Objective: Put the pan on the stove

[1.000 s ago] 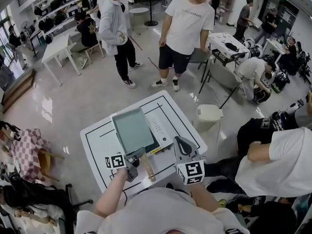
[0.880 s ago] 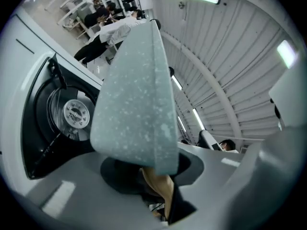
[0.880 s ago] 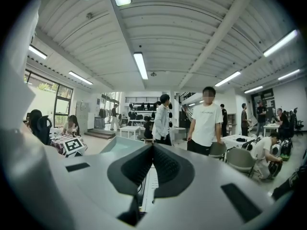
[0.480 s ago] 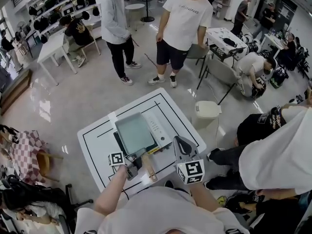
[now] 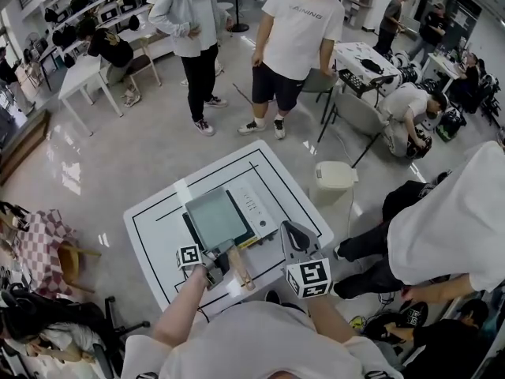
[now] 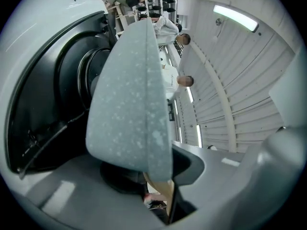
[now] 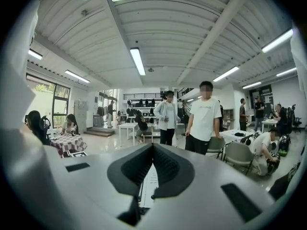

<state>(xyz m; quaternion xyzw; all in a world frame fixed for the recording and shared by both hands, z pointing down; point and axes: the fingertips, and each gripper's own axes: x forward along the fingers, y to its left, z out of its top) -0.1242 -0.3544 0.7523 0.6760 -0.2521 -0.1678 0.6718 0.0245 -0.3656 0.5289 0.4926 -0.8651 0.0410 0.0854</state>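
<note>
A square grey-green pan (image 5: 215,218) hangs over the black top of the white stove (image 5: 256,204) on the white table (image 5: 150,235). My left gripper (image 5: 223,253) is shut on its wooden handle (image 5: 239,268). In the left gripper view the pan's speckled underside (image 6: 129,104) faces the stove's black surface (image 6: 48,104) with a gap between them, and the handle (image 6: 160,190) sits between the jaws of the left gripper (image 6: 163,176). My right gripper (image 5: 290,229) is shut and empty near the table's front right; its closed tips (image 7: 152,150) point across the table.
A white bin (image 5: 335,181) stands just off the table's far right corner. Two people (image 5: 296,46) stand beyond the table, and a person in white (image 5: 450,227) leans in at the right. A chair with a checked cloth (image 5: 39,243) is at the left.
The pan has come down a little closer to the stove top, still held by its handle. The right gripper has stayed put. The people around have shifted.
</note>
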